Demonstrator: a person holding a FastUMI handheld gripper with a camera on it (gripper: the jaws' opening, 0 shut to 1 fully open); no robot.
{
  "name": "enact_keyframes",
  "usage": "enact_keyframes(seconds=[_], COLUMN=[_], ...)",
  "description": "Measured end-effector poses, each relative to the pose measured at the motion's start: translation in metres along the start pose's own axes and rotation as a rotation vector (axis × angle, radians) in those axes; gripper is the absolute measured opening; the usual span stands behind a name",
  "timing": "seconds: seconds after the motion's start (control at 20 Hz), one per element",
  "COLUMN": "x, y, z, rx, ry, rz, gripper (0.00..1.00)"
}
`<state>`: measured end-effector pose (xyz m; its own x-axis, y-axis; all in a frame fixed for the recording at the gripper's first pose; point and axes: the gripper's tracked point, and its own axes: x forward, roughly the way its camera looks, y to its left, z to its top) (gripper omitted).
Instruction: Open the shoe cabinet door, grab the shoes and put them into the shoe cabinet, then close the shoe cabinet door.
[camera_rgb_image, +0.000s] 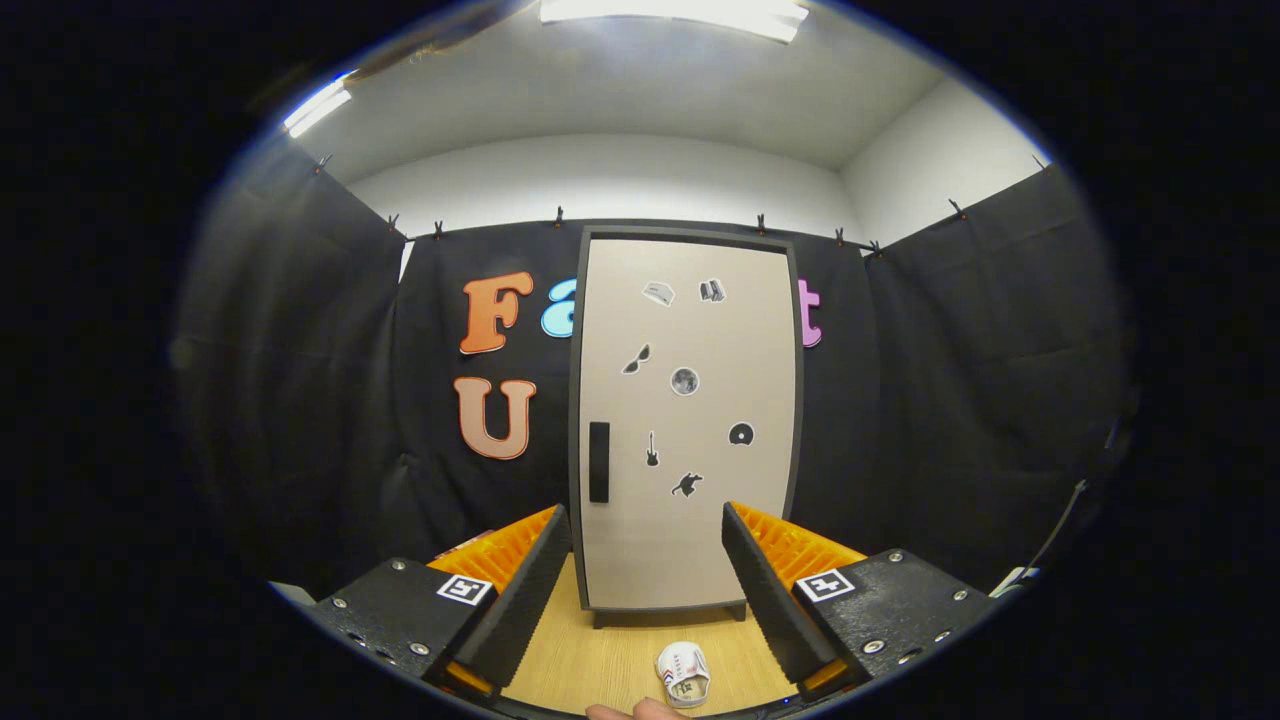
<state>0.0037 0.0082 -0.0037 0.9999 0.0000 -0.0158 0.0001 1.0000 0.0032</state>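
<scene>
Before closed shoe cabinet door (690, 420): claw (647, 545) hovering spread, empty; should be aiming for dark handle (599, 462); shoe (683, 673) waiting on tabletop (590, 670).

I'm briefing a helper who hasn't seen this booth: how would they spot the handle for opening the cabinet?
Find the tall beige shoe cabinet standing on the wooden floor, beyond the gripper and its open, empty fingers. On its closed door, near the left edge, sits the door handle. It is a plain black upright bar, unlike the small picture stickers scattered beside it.
</scene>
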Motion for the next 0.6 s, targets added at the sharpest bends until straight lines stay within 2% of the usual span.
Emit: enact_keyframes(seconds=[0.6], x=[0.028], y=[0.026], z=[-0.004], rx=[0.011], ry=[0.004], rz=[0.008], gripper=[0.95])
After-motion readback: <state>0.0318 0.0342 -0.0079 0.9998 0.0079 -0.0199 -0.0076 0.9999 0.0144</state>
